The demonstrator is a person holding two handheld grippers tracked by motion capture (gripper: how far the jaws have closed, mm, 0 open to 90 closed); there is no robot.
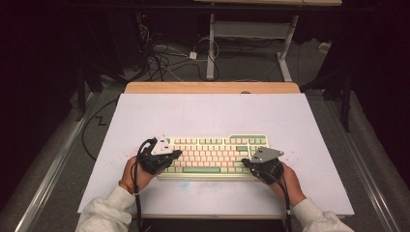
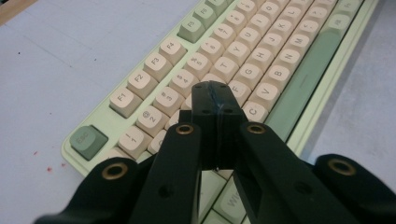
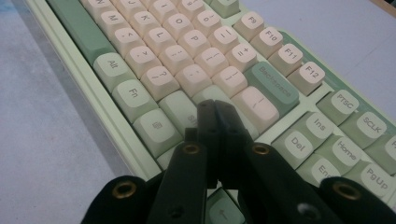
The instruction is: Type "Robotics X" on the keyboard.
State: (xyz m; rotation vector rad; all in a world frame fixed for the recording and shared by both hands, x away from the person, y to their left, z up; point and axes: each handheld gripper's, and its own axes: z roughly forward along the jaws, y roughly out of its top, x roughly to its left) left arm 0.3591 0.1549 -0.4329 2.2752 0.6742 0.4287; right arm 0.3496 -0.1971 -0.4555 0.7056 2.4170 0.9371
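A pale green keyboard [image 1: 212, 155] with cream keys lies on the white table top, near the front edge. My left gripper [image 1: 177, 154] hovers over its left end, jaws pressed together with nothing between them. In the left gripper view the closed tips [image 2: 215, 91] sit just above the letter keys of the keyboard [image 2: 261, 46], near the number row. My right gripper [image 1: 245, 163] is over the right end. Its closed tips [image 3: 215, 107] hang above the keys beside Backspace and Shift on the keyboard [image 3: 187, 51], also holding nothing.
The white table top [image 1: 212, 116] stretches wide behind and beside the keyboard, with a wooden strip [image 1: 212, 87] along its far edge. Beyond it, cables [image 1: 164, 55] lie on the floor by a desk frame [image 1: 211, 48]. Small red specks mark the surface [image 2: 46, 168] left of the keyboard.
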